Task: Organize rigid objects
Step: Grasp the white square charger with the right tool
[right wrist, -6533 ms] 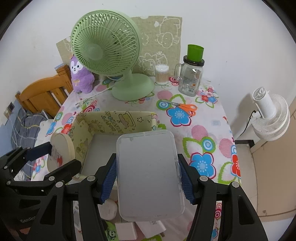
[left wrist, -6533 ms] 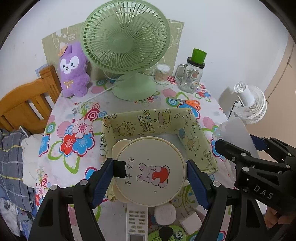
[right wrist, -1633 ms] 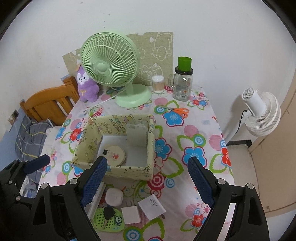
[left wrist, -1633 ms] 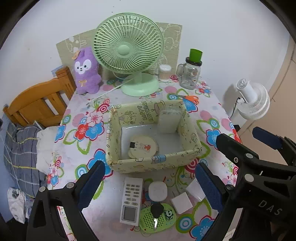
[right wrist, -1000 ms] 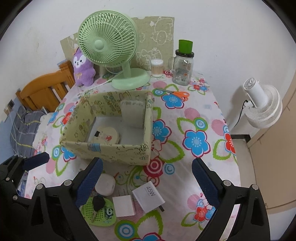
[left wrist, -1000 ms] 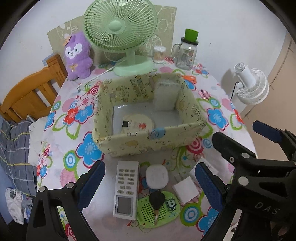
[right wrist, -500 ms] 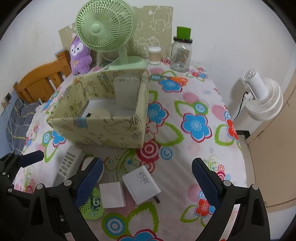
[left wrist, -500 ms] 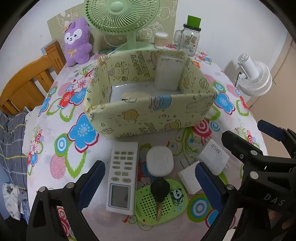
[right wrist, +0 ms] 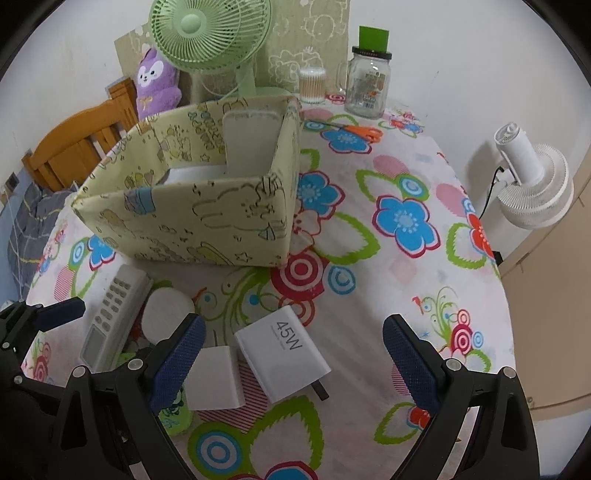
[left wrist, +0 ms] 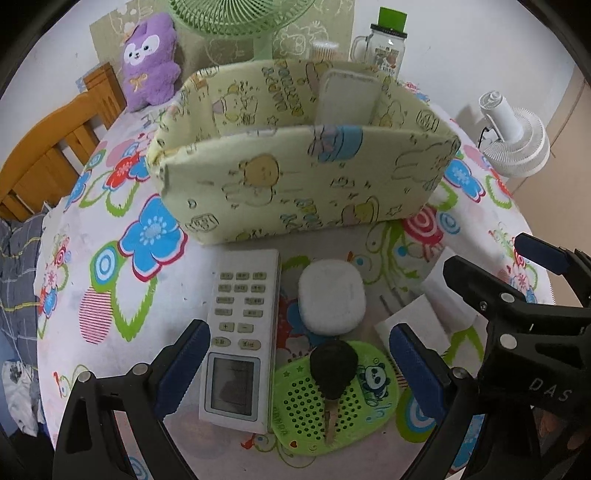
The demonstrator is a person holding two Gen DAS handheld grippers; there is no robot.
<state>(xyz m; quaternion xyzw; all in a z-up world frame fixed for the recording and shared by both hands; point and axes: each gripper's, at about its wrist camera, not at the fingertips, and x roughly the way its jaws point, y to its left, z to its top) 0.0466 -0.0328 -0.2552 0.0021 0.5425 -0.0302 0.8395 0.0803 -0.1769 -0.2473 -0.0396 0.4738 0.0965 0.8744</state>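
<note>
A yellow fabric box (left wrist: pixel 303 177) (right wrist: pixel 207 218) stands mid-table with a white plastic case (left wrist: pixel 347 98) (right wrist: pixel 251 144) leaning inside it. In front of it lie a white remote (left wrist: pixel 240 332) (right wrist: pixel 110 314), a white rounded case (left wrist: pixel 330 297) (right wrist: pixel 168 308), a black key (left wrist: pixel 332 369) on a green perforated pad (left wrist: pixel 354 413), a small white cube (right wrist: pixel 214 380) and a white 45W charger (right wrist: pixel 282 354). My left gripper (left wrist: pixel 295 365) hangs open low over the remote, case and key. My right gripper (right wrist: pixel 290 358) is open over the charger and cube.
A green fan (right wrist: pixel 210 33), a purple plush (left wrist: pixel 149 61), a glass jar with green lid (right wrist: pixel 367 83), a cotton-swab tub (right wrist: pixel 312 85) and orange scissors (right wrist: pixel 364 133) stand at the table's back. A wooden chair (left wrist: pixel 48 155) is left, a white fan (right wrist: pixel 532 184) right.
Both grippers, earlier shut on a round case and a white plastic case, let them go in the box, pulled back open and have now dropped low over the small items at the front.
</note>
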